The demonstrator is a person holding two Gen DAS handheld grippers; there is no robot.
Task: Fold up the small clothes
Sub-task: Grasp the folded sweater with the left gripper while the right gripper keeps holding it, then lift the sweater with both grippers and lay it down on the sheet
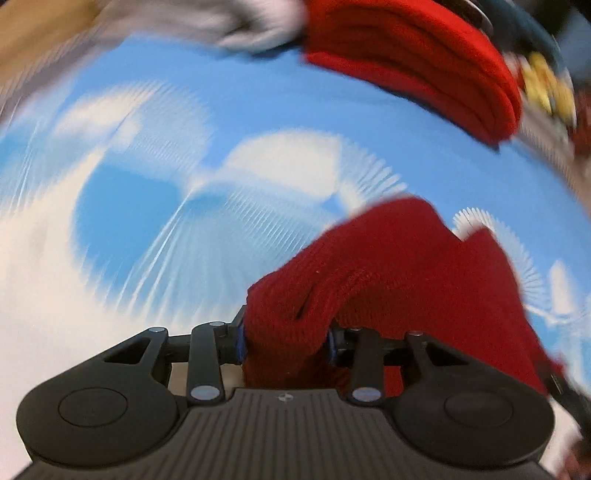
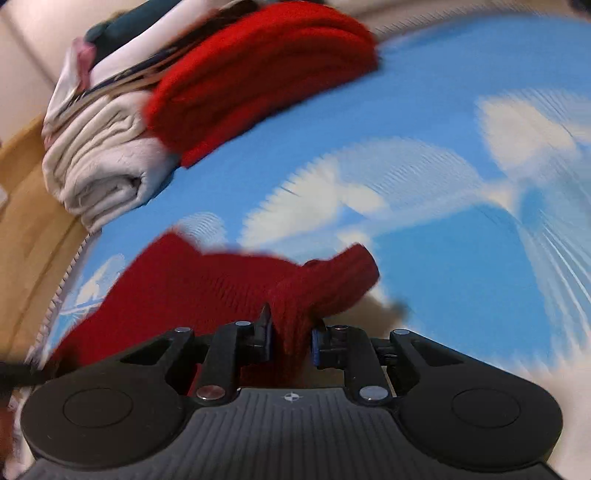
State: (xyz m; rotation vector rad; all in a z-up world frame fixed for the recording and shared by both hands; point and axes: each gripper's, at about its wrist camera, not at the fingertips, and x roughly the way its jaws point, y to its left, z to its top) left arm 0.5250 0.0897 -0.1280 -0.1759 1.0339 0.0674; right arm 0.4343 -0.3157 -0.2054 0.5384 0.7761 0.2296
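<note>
A dark red knit garment [image 1: 399, 266] hangs between both grippers above a blue cloth with white clouds [image 1: 184, 166]. My left gripper [image 1: 284, 343] is shut on one bunched corner of it. My right gripper [image 2: 291, 343] is shut on another corner of the same garment [image 2: 221, 288], which stretches away to the left in the right wrist view. Both views are blurred by motion.
A folded bright red knit [image 1: 413, 62] lies at the far edge of the cloud cloth [image 2: 443, 184], and it shows in the right wrist view [image 2: 258, 74] next to folded white clothes [image 2: 99, 162]. A grey garment [image 1: 207, 26] lies far left. A wooden surface [image 2: 33, 221] borders the cloth.
</note>
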